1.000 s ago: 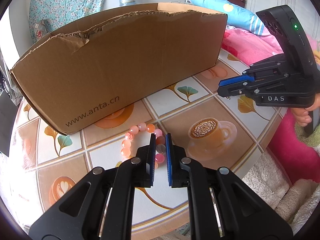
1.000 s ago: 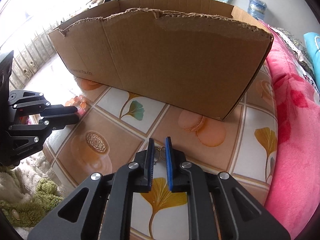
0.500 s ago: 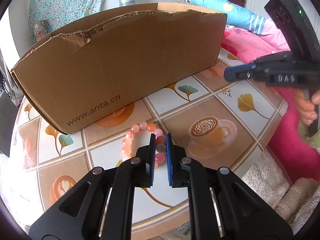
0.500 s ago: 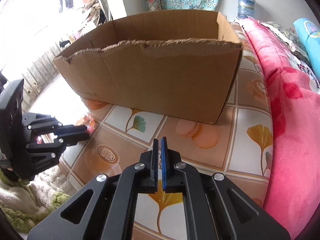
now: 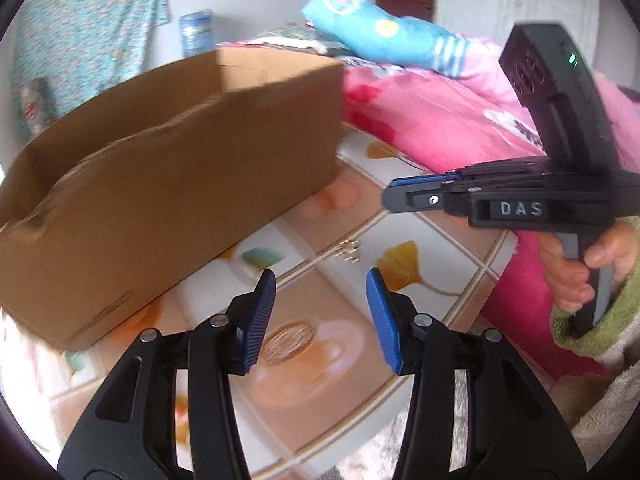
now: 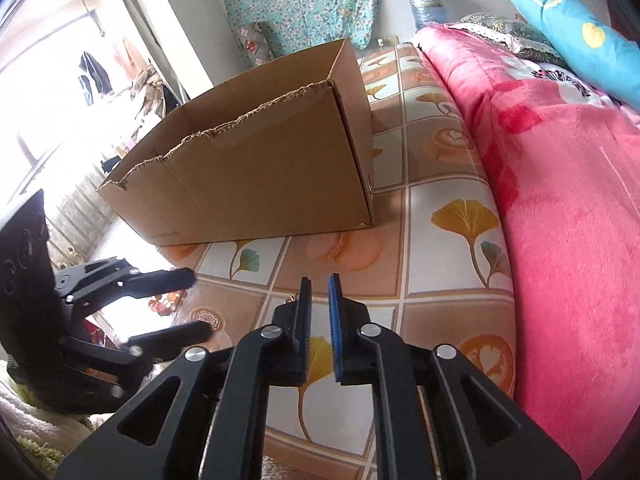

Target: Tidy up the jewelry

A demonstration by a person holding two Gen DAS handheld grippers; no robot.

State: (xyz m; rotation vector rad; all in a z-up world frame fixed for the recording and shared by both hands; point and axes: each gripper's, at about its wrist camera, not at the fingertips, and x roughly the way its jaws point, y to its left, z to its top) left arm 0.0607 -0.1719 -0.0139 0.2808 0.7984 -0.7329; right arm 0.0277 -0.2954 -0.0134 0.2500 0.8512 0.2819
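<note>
Since the earlier frames the left gripper (image 5: 321, 276) has let go of the pink bead bracelet and swung away from it, its jaws having just been opening; in the left wrist view they now stand moderately wide with nothing between them, over the patterned worktop (image 5: 404, 220). Ahead of them a small gold piece of jewelry (image 5: 349, 251) lies on a tile seam, apart from the cardboard box (image 5: 168, 188) to the left. The right gripper (image 5: 390, 196) juts in from the right edge, carried by a hand (image 5: 580, 268); from this side its gap cannot be judged. In the right wrist view the right gripper (image 6: 319, 280) shows a narrow gap, its jaws having just been opening slightly, with nothing clamped between the pads; the gold piece (image 6: 291, 299) peeks out just left of its left finger, on the worktop. Farther left, the bead bracelet (image 6: 163, 305) lies on the worktop between the spread fingers of the left gripper (image 6: 198, 304), near the box's front wall.
</note>
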